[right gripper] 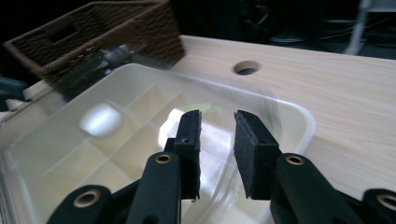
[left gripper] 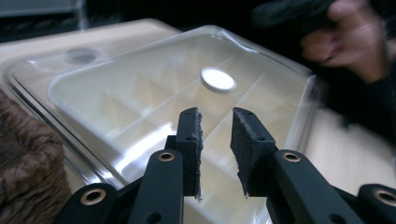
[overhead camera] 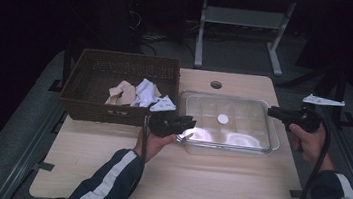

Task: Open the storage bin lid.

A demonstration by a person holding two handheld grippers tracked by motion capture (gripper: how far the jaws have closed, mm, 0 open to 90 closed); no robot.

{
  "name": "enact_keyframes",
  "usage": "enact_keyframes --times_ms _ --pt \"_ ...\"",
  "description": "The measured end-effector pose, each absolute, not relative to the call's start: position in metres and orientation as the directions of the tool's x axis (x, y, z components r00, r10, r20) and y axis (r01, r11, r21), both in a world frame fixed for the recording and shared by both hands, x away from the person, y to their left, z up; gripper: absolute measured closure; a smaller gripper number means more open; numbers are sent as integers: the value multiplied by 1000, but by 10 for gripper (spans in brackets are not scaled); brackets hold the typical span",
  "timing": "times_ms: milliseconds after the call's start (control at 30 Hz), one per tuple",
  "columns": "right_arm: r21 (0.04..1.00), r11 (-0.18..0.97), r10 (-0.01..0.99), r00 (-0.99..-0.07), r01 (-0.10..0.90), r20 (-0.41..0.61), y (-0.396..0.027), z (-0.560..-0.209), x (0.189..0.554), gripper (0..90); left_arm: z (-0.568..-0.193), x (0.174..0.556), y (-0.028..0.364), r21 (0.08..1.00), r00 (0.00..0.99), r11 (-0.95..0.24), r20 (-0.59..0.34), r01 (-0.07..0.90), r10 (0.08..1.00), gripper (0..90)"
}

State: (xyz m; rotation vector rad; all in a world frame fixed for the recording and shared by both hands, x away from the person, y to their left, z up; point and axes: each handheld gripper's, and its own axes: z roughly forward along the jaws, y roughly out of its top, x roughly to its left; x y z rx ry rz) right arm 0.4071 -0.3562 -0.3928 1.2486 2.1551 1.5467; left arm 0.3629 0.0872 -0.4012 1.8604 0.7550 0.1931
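A clear plastic box (overhead camera: 260,139) with a see-through lid and a grid of compartments lies on the table, a white round disc (overhead camera: 223,118) at the middle of its lid. My left gripper (overhead camera: 187,125) hovers at the box's near left corner, pointing right, jaws open and empty. In the left gripper view its fingertips (left gripper: 215,112) frame the lid (left gripper: 116,93) and the disc (left gripper: 217,79). My right gripper (overhead camera: 270,110) sits at the box's right end, pointing left, jaws open with nothing between them. In the right gripper view its fingertips (right gripper: 218,114) hang over the box (right gripper: 56,149), with the disc (right gripper: 100,119) to their left.
A dark wicker basket (overhead camera: 124,58) stands just left of the box with crumpled cloths (overhead camera: 135,94) inside. A round cable hole (overhead camera: 216,84) lies behind the box. Bare light wood table (overhead camera: 205,178) spreads toward the front edge. Dark floor and a desk frame lie beyond.
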Motion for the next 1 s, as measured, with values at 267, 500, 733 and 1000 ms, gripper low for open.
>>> enact_keyframes --times_ms 267,500,733,1000 --pt "801 162 791 -561 576 243 -348 -404 414 493 -397 352 118 894 754 -204 -193 399 627 446" --pt "767 196 807 -545 611 228 -345 -408 416 342 -419 358 129 824 707 -199 -301 531 640 356" --pt "743 203 792 -553 637 258 -346 -412 415 276 -430 371 120 787 698 -162 -408 596 588 340" --pt "727 181 768 -557 663 316 -352 -419 413 245 -432 373 116 770 703 -179 -427 612 568 470"
